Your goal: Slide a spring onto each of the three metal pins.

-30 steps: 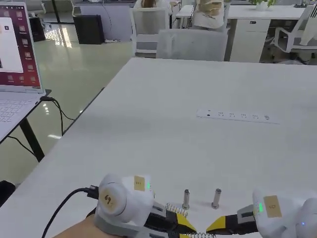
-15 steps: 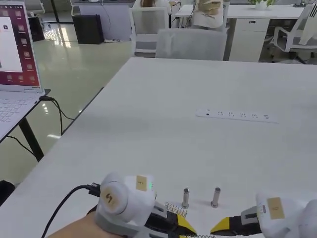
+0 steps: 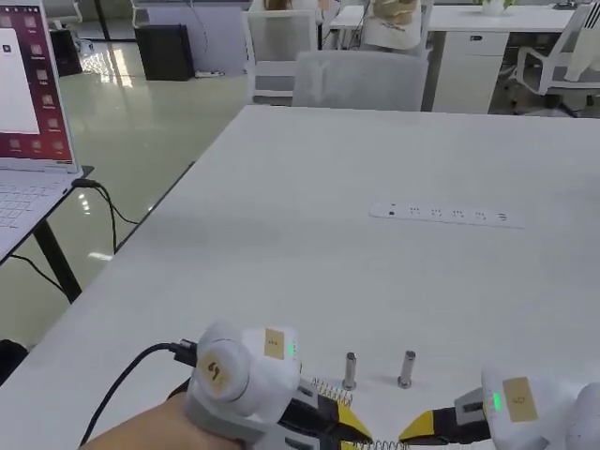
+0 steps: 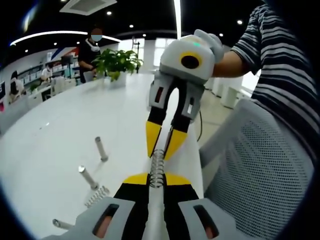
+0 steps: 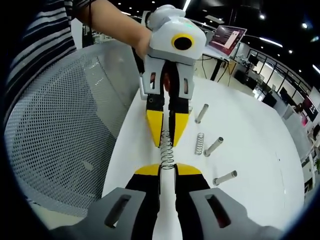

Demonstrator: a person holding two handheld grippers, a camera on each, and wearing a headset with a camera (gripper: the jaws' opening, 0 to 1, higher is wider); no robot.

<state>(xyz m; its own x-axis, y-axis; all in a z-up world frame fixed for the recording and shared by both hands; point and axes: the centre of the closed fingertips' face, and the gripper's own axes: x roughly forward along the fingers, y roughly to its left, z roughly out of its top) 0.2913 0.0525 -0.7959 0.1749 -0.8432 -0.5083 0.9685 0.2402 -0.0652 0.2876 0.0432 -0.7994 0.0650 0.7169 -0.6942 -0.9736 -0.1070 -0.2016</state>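
A spring [image 4: 157, 167] [image 5: 166, 150] hangs stretched between my two grippers, just off the near table edge. My left gripper [image 4: 157, 180] [image 3: 354, 433] is shut on one end. My right gripper [image 5: 167, 171] [image 3: 417, 433] faces it tip to tip and is shut on the other end. Three metal pins [image 5: 201, 113] [image 5: 213, 146] [image 5: 225, 177] stand bare on the white table; two of them show upright in the head view [image 3: 350, 370] [image 3: 406, 368]. Another spring [image 3: 328, 389] [image 5: 200, 143] [image 4: 97, 196] lies loose beside the pins.
A white power strip [image 3: 441, 215] lies farther out on the table [image 3: 309, 244]. An open laptop [image 3: 23, 94] sits on a side desk at the left. A grey mesh chair [image 5: 65, 125] is close to the near table edge, and another chair [image 3: 361, 82] stands at the far edge.
The left gripper has edged slightly right, toward the right gripper. Both stay closed on the spring; the pins and the loose spring have not moved.
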